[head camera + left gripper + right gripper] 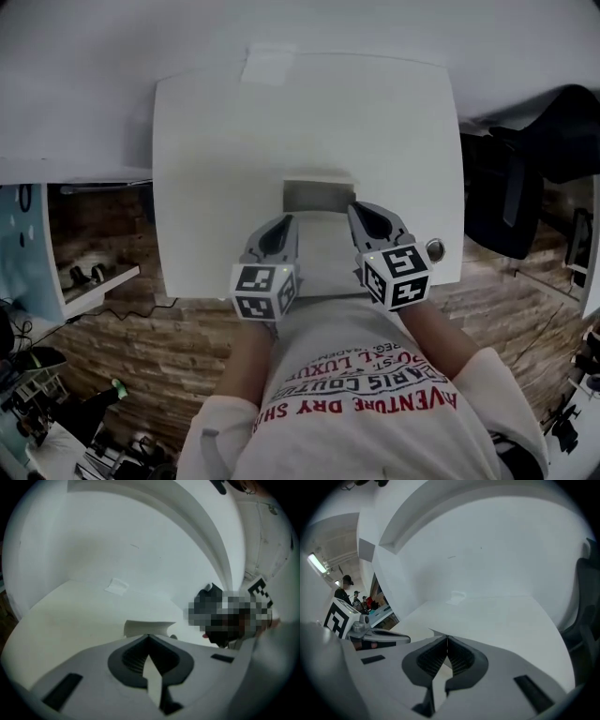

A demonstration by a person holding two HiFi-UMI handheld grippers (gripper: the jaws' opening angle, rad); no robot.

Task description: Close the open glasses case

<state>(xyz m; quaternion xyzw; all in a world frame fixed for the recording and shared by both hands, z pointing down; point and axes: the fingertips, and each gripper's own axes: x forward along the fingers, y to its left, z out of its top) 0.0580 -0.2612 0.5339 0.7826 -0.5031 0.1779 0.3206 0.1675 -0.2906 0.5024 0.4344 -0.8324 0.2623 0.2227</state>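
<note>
The glasses case (319,195) is white and lies open in the middle of the white table (216,169), its grey inside showing at the far end. In the head view my left gripper (285,223) sits just left of the case's near part and my right gripper (357,210) just right of it. Both are shut with nothing between the jaws. The left gripper view has the left gripper (148,635) with its tips together, and the white case (146,626) just beyond them. In the right gripper view the right gripper (447,637) is also closed, and only a corner of the case (436,633) shows.
A pale tape patch (270,66) lies at the table's far edge. A small round metal piece (435,249) sits by the near right corner. A black chair (525,178) stands to the right, and a shelf unit (56,262) to the left over a brick-pattern floor.
</note>
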